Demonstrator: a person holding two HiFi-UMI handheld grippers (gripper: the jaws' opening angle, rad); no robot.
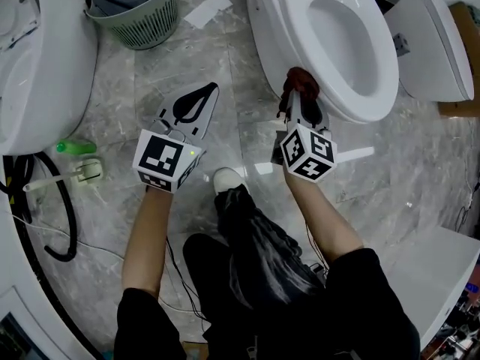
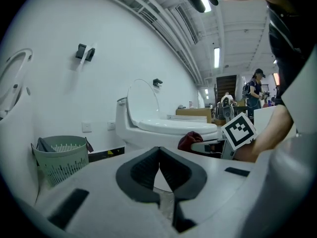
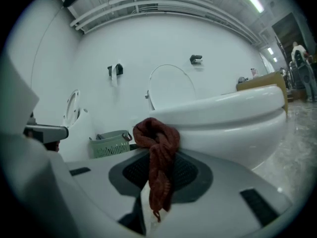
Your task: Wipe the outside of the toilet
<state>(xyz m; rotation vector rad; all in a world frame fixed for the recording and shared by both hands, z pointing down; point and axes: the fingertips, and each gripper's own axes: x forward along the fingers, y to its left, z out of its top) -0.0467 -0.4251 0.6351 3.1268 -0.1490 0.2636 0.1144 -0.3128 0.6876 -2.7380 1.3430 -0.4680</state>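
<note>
Scene: a person is crouching over a white toilet (image 1: 267, 32) that is filling the upper right of the head view.
Cloth: a dark red cloth (image 3: 157, 143) is bunching into a soft, light wad at the centre of the right gripper view, with one tail hanging down.
Right gripper: the right gripper (image 3: 158, 168) is pinching the cloth between its jaws and holding the wad against the bowl's outer wall, just below the rim.
Left gripper: the left gripper (image 2: 159, 166) is hovering over the marble floor (image 1: 225, 73), lower left of the bowl, its jaws pressed together on nothing.
Handling: the cloth is looking limp and likely to fold or slip, so gripping it mid-bundle appears sound. The glazed toilet is looking hard, smooth and fixed, likely taking firm pressure.
Hidden: the wad itself is covering where the cloth is meeting the porcelain. The rim is shadowing the toilet's lower base in the head view. The frame edge is cutting off part of the raised lid at upper right.
Nearby: a green basket (image 1: 139, 13) is standing at the upper left.
</note>
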